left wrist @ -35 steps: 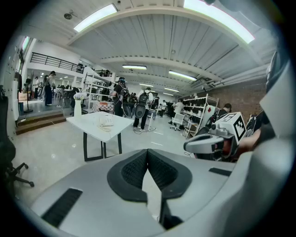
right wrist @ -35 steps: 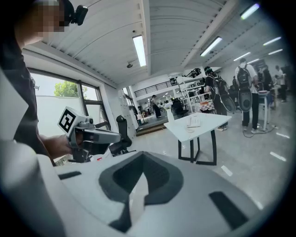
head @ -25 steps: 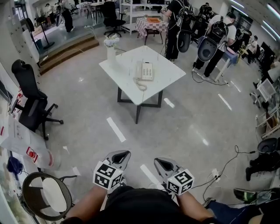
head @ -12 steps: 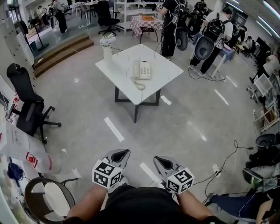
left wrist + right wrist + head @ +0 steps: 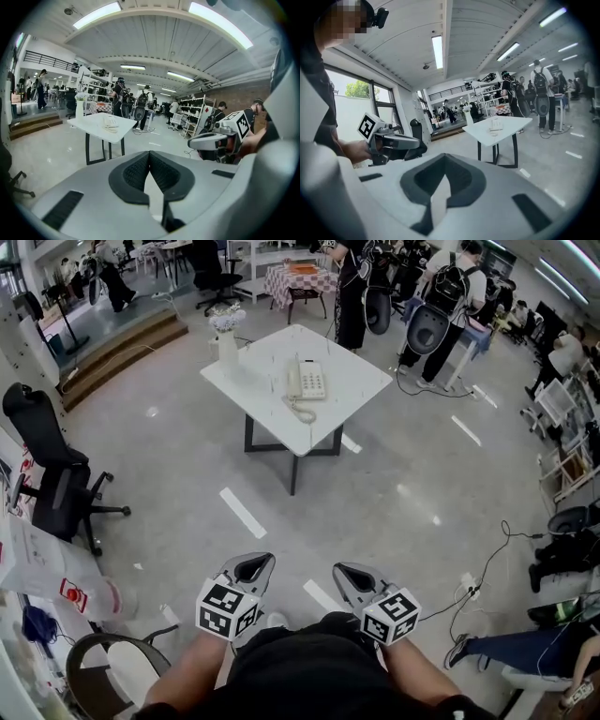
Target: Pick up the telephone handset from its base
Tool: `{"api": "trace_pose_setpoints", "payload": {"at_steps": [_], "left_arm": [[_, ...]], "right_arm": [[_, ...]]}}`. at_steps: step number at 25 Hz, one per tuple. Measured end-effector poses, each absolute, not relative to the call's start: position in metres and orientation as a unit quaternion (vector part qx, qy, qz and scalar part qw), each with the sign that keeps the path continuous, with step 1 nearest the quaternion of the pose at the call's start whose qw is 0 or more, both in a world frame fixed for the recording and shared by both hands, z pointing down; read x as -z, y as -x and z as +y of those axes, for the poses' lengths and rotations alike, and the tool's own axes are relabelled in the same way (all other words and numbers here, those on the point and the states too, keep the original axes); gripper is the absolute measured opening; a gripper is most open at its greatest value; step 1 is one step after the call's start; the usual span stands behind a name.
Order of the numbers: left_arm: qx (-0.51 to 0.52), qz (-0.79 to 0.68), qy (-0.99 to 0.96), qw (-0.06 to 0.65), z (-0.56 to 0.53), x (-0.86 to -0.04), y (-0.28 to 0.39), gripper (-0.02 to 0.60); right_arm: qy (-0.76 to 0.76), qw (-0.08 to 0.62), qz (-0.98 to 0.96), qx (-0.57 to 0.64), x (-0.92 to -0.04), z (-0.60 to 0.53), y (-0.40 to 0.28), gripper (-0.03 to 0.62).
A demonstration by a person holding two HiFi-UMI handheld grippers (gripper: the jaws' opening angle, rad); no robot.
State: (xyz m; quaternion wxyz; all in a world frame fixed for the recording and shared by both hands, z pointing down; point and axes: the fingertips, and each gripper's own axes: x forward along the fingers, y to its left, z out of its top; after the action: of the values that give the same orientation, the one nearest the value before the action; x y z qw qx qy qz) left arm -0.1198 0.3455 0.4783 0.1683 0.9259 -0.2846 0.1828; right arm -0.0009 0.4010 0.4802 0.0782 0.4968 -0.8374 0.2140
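A cream telephone (image 5: 306, 381) lies on a white table (image 5: 352, 381) far ahead across the floor, its handset (image 5: 293, 381) resting on the base's left side, with a coiled cord at the near end. My left gripper (image 5: 255, 562) and right gripper (image 5: 347, 572) are held low, side by side near my body, both shut and empty. The left gripper view shows the table (image 5: 96, 126) and telephone (image 5: 111, 123) small at left, beyond my jaw tips (image 5: 150, 153). In the right gripper view the telephone (image 5: 495, 125) sits on the table (image 5: 511, 123) ahead.
A white vase of flowers (image 5: 227, 338) stands on the table's far left corner. A black office chair (image 5: 52, 474) is at left and a round stool (image 5: 108, 667) by my left side. People with backpacks (image 5: 441, 306) stand behind the table. A cable (image 5: 487, 582) lies at right.
The view has advanced toward the table, which has shifted slightly left and looks a little larger. Both grippers stay shut and low in front of me.
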Motion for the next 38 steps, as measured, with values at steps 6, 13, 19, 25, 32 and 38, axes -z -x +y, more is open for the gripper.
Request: {"api": "trace_pose_setpoints", "payload": {"at_steps": [6,13,19,25,32,38], "left_arm": [[-0.186,-0.281,-0.923,0.184,0.339,-0.486,0.145,0.003],[-0.188,-0.284,-0.920,0.191,0.324,-0.491,0.151,0.003],[-0.194,-0.284,-0.919,0.192,0.305,-0.494,0.135,0.003],[-0.202,-0.279,-0.921,0.183,0.264,-0.489,0.115,0.003],[-0.194,-0.288,-0.921,0.178,0.196,-0.474,0.080,0.003],[-0.197,-0.312,-0.913,0.175,0.146,-0.469,0.061,0.003]], "right_arm": [[-0.499,0.080,-0.834,-0.222,-0.480,0.391,0.025,0.002],[-0.504,0.074,-0.829,-0.233,-0.485,0.373,0.028,0.002],[-0.514,0.068,-0.822,-0.235,-0.487,0.345,0.011,0.002],[-0.518,0.057,-0.822,-0.228,-0.477,0.296,-0.012,0.002],[-0.508,0.058,-0.830,-0.223,-0.470,0.232,-0.043,0.002],[-0.491,0.055,-0.841,-0.221,-0.467,0.175,-0.068,0.002]]}}
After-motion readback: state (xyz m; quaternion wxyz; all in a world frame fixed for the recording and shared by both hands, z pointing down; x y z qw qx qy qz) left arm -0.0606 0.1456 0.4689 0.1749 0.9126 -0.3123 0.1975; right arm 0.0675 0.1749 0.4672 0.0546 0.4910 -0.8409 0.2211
